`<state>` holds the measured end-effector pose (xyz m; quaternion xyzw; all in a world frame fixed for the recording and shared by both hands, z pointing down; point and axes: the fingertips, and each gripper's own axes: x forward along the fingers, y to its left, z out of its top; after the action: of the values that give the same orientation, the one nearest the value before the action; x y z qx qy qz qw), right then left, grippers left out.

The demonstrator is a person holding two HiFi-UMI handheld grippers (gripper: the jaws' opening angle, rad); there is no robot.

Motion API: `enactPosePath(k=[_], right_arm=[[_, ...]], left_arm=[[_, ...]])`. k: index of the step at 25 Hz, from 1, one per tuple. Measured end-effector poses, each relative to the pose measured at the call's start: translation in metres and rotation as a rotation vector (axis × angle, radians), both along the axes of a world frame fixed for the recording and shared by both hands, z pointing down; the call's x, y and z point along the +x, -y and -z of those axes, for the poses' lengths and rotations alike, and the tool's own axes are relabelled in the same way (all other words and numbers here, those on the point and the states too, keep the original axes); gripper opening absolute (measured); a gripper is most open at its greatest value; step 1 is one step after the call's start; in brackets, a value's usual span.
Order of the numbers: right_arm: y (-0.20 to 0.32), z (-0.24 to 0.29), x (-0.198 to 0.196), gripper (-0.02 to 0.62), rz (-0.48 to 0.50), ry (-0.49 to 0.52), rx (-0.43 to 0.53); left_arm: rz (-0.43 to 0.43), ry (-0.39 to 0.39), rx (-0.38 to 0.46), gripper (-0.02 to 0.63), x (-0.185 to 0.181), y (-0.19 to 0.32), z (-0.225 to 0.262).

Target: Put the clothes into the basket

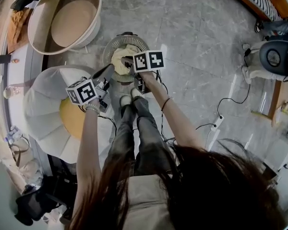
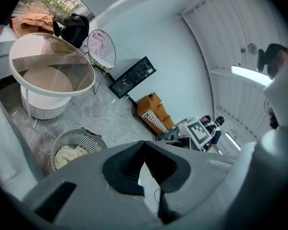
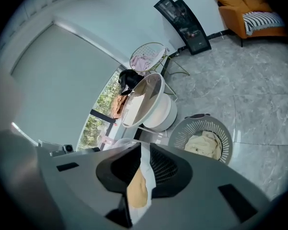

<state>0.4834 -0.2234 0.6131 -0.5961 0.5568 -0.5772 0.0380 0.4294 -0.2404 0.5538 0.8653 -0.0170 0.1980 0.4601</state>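
- The right claw [image 3: 141, 150] is clenched on a fold of white-and-yellow cloth [image 3: 137, 190]. You can see the fabric squeezed right between the two dark pads, yellow bit in the middle and white edge beside it.
- My guess is it grabbed a bunched fold because floppy fabric has no good edge to grab. Pinching a fold gives enough bite to drag the rest along.
- The left claw [image 2: 144, 145] is closed too, but with nothing in it. The tips meet, and through the gap under them you only see floor. It looks parked off to the side, ready to help if the cloth sags.
- The bulk of a white-and-yellow piece [image 1: 48, 104] is spread out on the person's left, well apart from the basket. It looks like the same one the right claw has hold of, though I can't trace the link from above.
- The basket [image 1: 113, 43] sits on the floor just ahead of the person's feet, with a cream garment [image 1: 121, 59] already lying inside. So the job's partly done.
- The big round table [image 1: 98, 8] stands beyond it, out of the way.
- Next up, I reckon, is lifting the piece clear so no trailing end snags, then carrying it across over the rim.
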Motion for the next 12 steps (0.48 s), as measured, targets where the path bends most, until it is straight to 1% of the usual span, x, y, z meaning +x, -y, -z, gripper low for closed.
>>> enactPosePath(k=[4, 7, 12], right_arm=[[-0.004, 0.026, -0.003, 0.04, -0.016, -0.001, 0.057], [-0.006, 0.048, -0.004, 0.025, -0.018, -0.015, 0.104], [-0.008, 0.077, -0.005, 0.021, -0.018, -0.019, 0.174]], left_arm=[[0.006, -0.029, 0.021, 0.011, -0.001, -0.007, 0.019], [-0.018, -0.047, 0.053, 0.011, 0.001, -0.015, 0.034], [-0.007, -0.085, 0.089, 0.011, 0.003, -0.019, 0.056]])
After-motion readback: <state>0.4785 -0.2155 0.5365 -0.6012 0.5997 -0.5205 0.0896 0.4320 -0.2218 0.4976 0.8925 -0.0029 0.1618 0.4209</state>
